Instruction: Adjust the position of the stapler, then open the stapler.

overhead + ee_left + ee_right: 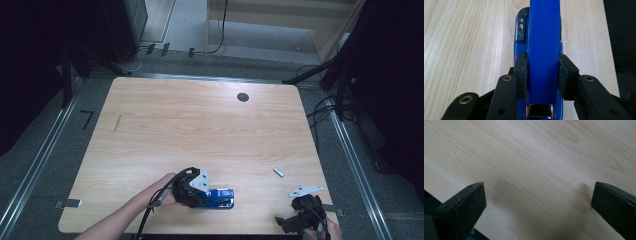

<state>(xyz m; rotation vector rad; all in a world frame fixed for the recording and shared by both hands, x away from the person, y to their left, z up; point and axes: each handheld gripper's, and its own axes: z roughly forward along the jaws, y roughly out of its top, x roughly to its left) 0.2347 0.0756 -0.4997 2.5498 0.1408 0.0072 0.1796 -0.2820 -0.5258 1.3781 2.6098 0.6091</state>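
Note:
A blue stapler [221, 198] lies on the wooden table [200, 130] near its front edge. My left gripper [202, 192] is shut on it from the left. In the left gripper view both black pads [521, 75] press the sides of the stapler's blue top arm [544, 50], with its metal base plate [520, 31] showing beyond. My right gripper [295, 217] sits at the table's front right corner, apart from the stapler. In the right gripper view its jaws stand wide apart, and between the right gripper's fingertips [539, 202] lies bare wood.
A small silvery strip [279, 171] lies on the table to the right of the stapler. A dark round grommet [243, 97] sits near the far edge. Cables and dark stands [325, 70] line the floor around the table.

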